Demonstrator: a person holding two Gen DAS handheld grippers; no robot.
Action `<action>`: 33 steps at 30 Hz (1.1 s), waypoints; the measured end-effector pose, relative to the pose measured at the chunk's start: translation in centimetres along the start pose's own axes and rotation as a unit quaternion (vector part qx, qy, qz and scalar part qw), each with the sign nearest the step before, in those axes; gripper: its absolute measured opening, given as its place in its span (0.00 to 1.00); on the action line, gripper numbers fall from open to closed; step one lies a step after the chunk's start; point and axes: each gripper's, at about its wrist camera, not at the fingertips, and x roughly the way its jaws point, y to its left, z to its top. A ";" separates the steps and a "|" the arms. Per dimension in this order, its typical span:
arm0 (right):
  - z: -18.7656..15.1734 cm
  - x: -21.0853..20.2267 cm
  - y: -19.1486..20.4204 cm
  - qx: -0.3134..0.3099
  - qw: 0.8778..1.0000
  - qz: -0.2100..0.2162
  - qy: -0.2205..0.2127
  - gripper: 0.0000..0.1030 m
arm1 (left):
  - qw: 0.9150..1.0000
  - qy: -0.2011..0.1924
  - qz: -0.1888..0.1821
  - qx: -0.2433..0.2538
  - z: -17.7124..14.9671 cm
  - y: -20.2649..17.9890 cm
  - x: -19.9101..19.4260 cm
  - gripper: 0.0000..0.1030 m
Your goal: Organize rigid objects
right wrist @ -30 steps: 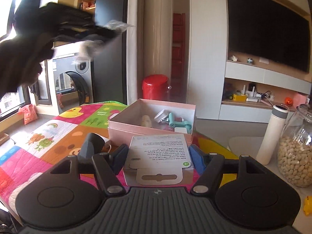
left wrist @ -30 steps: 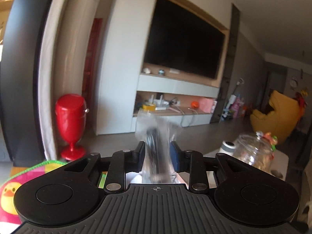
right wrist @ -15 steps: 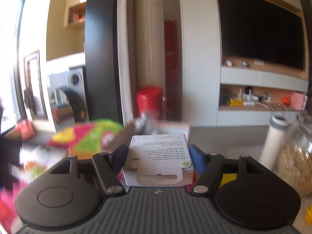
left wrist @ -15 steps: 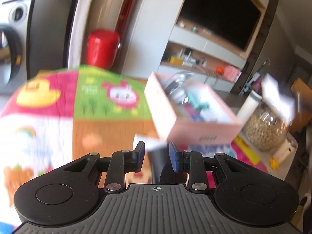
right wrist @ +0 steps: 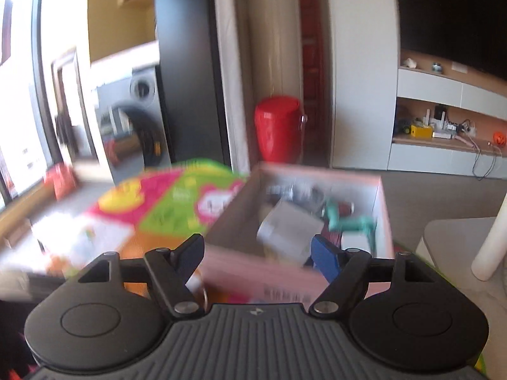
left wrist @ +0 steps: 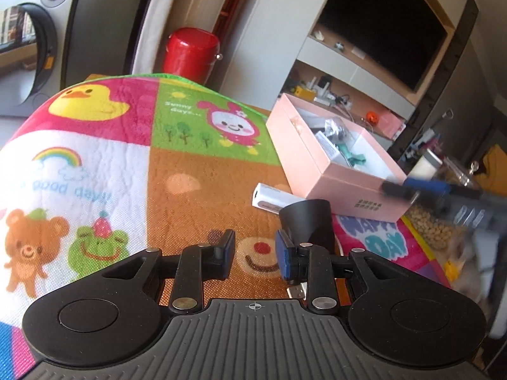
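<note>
A pink box [left wrist: 329,177] stands on the colourful play mat [left wrist: 95,164] and holds several small items, among them a teal tool [left wrist: 351,155]. My left gripper [left wrist: 255,248] is open and empty, low over the mat. A black cone-shaped object [left wrist: 307,221] and a white stick-shaped item [left wrist: 269,199] lie just beyond it, in front of the box. My right gripper [right wrist: 256,253] is open above the box's near wall [right wrist: 253,275]. A white packet [right wrist: 285,231] is in the box just past its fingers, blurred. The right gripper [left wrist: 408,188] also shows blurred in the left wrist view.
A red bin [left wrist: 190,53] stands behind the mat by a white column. A jar of nuts [left wrist: 437,221] and a white bottle [right wrist: 491,240] stand right of the box. A washing machine [left wrist: 28,47] is at the left. A TV wall [left wrist: 380,22] is behind.
My left gripper has dropped from high up to the mat and no longer holds the clear packet. My right gripper has opened and let the white packet go into the box.
</note>
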 end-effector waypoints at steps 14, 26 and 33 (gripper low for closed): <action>-4.8 2.7 10.3 -0.119 0.983 0.113 0.081 0.52 | 1.000 -0.024 -0.008 -0.012 -0.1 0.8 -1.9 0.30; -4.9 3.8 5.3 -0.074 0.993 0.018 0.089 0.09 | 1.000 -0.011 -0.009 0.024 -0.9 -0.9 -1.2 0.30; -8.0 -0.6 2.6 -0.076 0.993 -0.007 0.085 0.08 | 0.999 -0.024 0.010 0.033 -0.6 -1.6 -1.3 0.30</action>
